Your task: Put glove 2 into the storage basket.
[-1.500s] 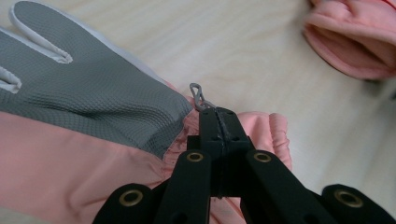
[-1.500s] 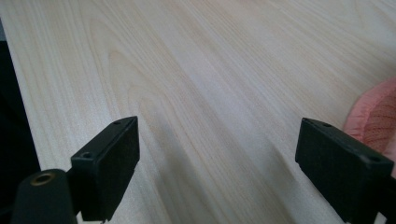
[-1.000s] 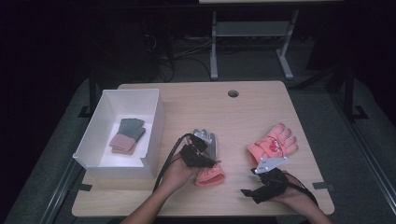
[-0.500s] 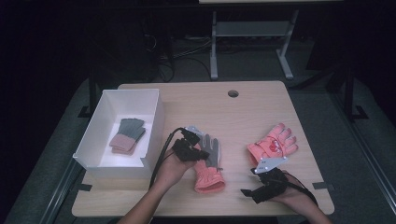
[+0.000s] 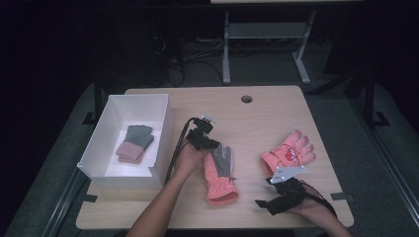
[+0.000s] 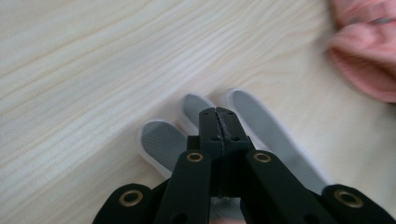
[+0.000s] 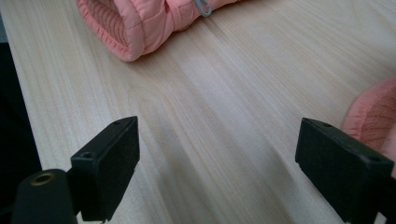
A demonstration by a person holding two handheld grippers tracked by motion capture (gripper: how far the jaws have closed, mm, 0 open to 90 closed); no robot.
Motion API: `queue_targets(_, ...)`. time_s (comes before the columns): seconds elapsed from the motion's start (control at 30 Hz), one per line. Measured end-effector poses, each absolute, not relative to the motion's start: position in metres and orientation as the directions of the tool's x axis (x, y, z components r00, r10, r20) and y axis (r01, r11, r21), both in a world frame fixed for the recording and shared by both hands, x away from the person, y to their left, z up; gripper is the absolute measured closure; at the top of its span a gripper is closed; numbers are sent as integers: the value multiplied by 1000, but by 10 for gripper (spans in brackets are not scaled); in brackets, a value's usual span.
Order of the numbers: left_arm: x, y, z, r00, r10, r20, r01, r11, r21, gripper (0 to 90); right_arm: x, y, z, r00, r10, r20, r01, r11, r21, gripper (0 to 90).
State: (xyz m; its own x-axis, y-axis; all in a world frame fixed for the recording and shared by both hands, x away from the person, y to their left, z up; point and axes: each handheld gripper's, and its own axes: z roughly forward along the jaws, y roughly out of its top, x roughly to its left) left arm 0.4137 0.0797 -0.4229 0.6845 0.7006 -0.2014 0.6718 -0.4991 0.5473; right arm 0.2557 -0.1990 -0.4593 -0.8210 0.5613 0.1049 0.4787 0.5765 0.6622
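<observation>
A: The left gripper is clamped on a grey fingertip of the glove lying mid-table; the right gripper gapes empty.

B: That thin pinch might slip while dragging.

**Off-task items on and around the table**

White box at the left edge of the wooden table, open top. Inside: pair of folded gloves, grey-green with pink cuffs, lying flat near the box's middle. Round cable hole near the table's far edge. Behind the table: grey metal stand, cables on the dark floor.
</observation>
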Motion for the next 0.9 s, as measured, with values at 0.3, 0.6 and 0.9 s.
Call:
queue_targets(0.3, 420, 67, -433, 704, 675, -220, 671, -531, 517, 898, 255, -200, -459, -819, 565, 103, 479, 573, 665, 135)
queue_targets(0.6, 418, 33, -433, 765, 598, -239, 624, -596, 505, 898, 256, -201, -459, -822, 561, 98, 471, 574, 670, 135)
queue_targets(0.9, 408, -7, -435, 822, 495, -281, 564, -648, 511, 898, 255, -201, -458, -823, 560, 99, 472, 575, 668, 135)
